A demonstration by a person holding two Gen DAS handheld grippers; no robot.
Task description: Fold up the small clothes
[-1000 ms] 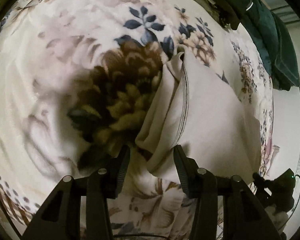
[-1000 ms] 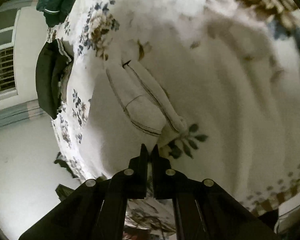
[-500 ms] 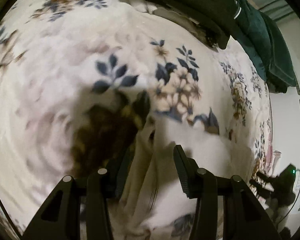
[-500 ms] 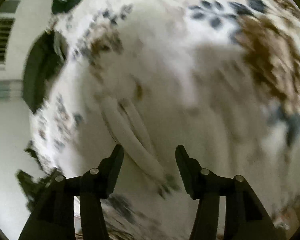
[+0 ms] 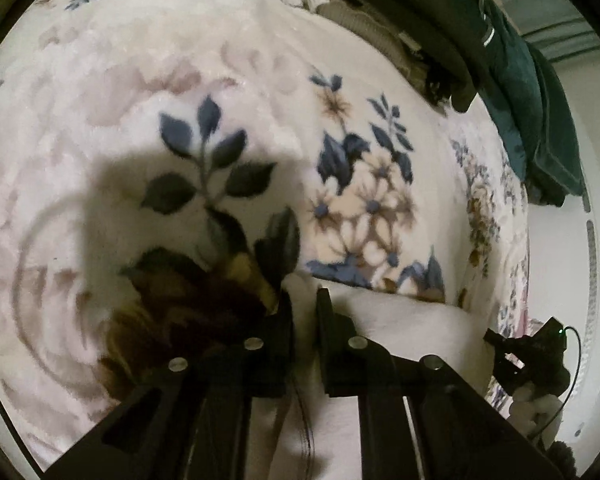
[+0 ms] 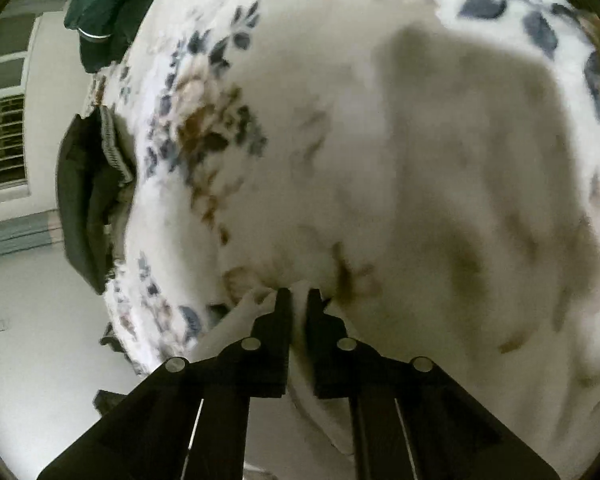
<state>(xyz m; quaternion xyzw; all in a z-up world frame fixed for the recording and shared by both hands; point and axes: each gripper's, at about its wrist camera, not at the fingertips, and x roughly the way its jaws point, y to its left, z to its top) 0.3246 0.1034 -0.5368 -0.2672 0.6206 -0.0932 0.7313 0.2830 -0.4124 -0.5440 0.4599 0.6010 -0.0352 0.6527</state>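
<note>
Cream cloth, a small soft garment with a stitched seam, lies bunched at the near edge of a plush floral blanket printed with blue leaves and brown blooms. Matte black and angular, the left gripper has just been closing and now pinches a fold of that fabric. The right gripper has likewise just closed, clamped on a pale fold of the garment. Dark green clothing is heaped at the blanket's far right.
</note>
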